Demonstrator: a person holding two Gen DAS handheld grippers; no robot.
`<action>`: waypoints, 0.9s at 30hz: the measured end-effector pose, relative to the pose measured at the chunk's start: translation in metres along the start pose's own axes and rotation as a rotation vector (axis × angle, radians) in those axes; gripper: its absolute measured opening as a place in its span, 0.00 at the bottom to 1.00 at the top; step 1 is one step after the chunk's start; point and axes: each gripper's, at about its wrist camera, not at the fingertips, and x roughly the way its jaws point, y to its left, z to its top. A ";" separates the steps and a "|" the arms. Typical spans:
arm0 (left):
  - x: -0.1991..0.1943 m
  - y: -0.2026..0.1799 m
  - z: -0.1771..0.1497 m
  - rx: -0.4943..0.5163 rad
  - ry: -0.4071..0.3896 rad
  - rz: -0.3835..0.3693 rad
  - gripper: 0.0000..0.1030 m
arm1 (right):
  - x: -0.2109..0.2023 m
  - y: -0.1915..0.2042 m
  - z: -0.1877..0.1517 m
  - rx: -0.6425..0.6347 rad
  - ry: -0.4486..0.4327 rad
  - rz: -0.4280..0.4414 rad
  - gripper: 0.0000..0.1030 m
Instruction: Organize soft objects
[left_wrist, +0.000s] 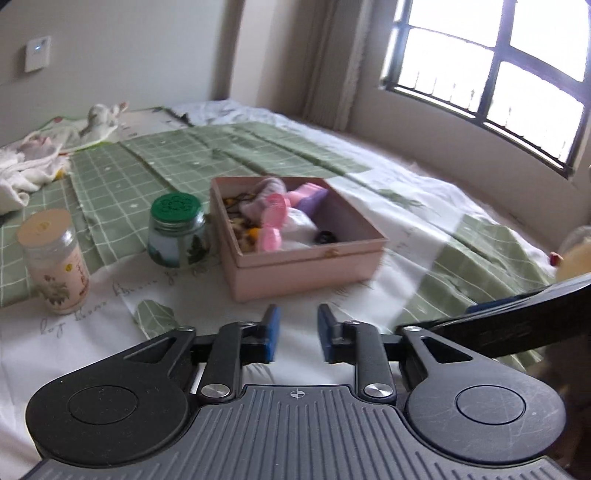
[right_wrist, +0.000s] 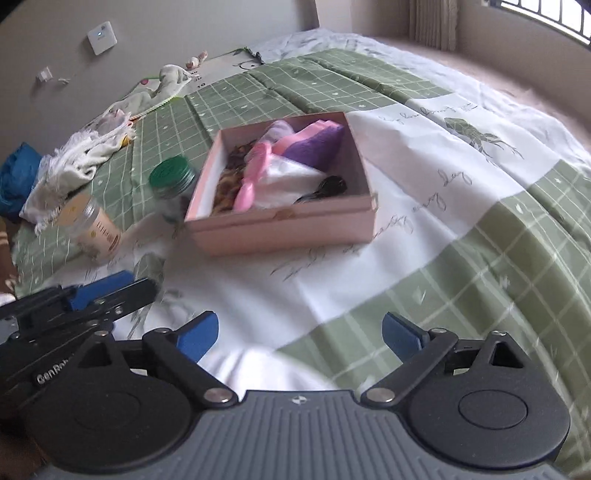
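The 2 tools hover over the bed, both empty. The left tool has its pads set narrow with a clear gap between them; the right tool stands spread wide. Ahead of both sits 1 pink box, lid off, already holding folded pink, purple and white cloths, so the sorting looks partly done. Left of the box stand 2 jars. Beyond them lie loose white cloths, seemingly still to be gathered.
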 end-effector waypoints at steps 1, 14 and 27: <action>0.003 0.000 -0.002 -0.005 0.011 -0.008 0.17 | 0.000 0.004 -0.010 0.012 0.002 -0.027 0.93; 0.004 -0.006 -0.010 -0.034 0.047 0.084 0.12 | -0.006 0.022 -0.032 -0.059 -0.154 -0.173 0.97; 0.007 -0.006 -0.011 -0.018 0.057 0.088 0.12 | -0.004 0.021 -0.032 -0.047 -0.153 -0.162 0.97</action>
